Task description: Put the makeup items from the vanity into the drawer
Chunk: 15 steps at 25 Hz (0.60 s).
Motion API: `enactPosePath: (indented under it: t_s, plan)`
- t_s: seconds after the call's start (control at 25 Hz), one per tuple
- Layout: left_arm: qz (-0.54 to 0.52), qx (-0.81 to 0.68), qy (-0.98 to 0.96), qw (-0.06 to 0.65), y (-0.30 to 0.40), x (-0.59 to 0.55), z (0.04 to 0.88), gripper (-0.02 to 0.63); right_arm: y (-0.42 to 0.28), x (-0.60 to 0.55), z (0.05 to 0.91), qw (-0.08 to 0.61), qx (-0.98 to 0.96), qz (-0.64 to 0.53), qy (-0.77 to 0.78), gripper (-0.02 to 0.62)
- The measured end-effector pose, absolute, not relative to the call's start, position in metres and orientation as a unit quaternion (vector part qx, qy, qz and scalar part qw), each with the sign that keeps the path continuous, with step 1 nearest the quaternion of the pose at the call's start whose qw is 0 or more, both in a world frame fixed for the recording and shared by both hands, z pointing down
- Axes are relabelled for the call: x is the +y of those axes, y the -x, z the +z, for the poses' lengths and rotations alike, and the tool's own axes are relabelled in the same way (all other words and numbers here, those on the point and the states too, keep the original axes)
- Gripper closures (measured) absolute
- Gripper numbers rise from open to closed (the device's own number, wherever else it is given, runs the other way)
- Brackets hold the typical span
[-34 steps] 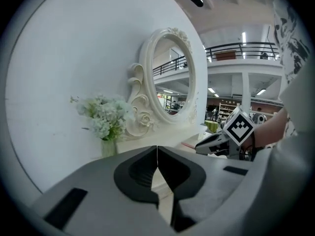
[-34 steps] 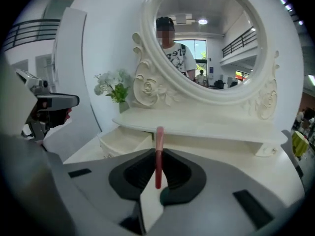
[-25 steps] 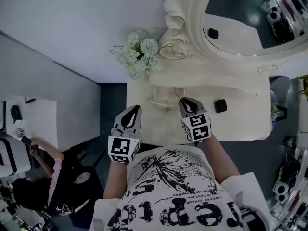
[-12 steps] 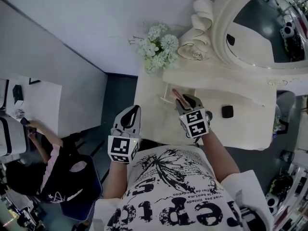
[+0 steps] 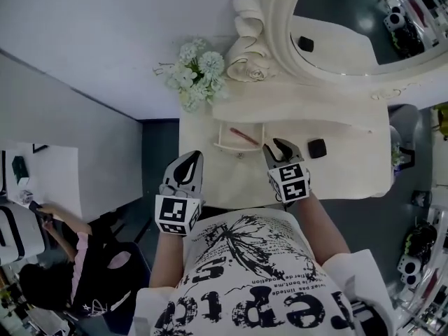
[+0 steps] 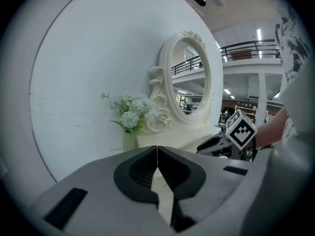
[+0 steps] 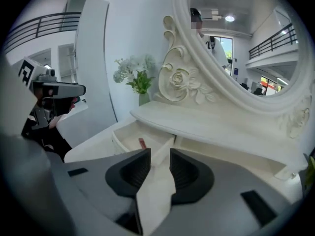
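A thin red makeup pencil lies inside the small open drawer of the cream vanity; the right gripper view shows the pencil in the drawer too. A black compact sits on the vanity top, just right of my right gripper. That gripper hovers a little right of the drawer, its jaws parted and empty. My left gripper hangs off the vanity's near left corner, and its jaws meet with nothing between them.
A vase of white flowers stands at the vanity's back left. An oval mirror with a carved frame rises behind the raised shelf. A person sits at a desk far to the left.
The right gripper held the red pencil over the drawer a second ago. Now the pencil lies in the drawer, and the gripper has parted its jaws and drawn back to the right.
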<state>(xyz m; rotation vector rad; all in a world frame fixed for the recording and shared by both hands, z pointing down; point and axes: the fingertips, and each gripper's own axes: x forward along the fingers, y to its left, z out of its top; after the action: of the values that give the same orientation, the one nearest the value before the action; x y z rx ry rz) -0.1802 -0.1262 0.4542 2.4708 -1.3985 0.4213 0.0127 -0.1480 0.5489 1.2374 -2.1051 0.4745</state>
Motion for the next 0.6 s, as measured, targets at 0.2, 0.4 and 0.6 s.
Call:
enactPosePath:
  t_s: [0.2, 0.4, 0.6]
  plan:
    - [0.154, -0.442, -0.873, 0.135, 0.144, -0.133, 0.46, 0.586, -0.065, -0.126, 0.567, 0.331, -0.765, 0.214, -0.509, 0.48]
    - [0.171, -0.399, -0.89, 0.138, 0.114, -0.132, 0.469, 0.586, -0.1, -0.095, 0.602, 0.352, -0.722, 0.264, -0.534, 0.471]
    - [0.191, -0.378, -0.894, 0.147, 0.099, -0.128, 0.48, 0.586, -0.108, -0.087, 0.626, 0.36, -0.708, 0.292, -0.533, 0.419]
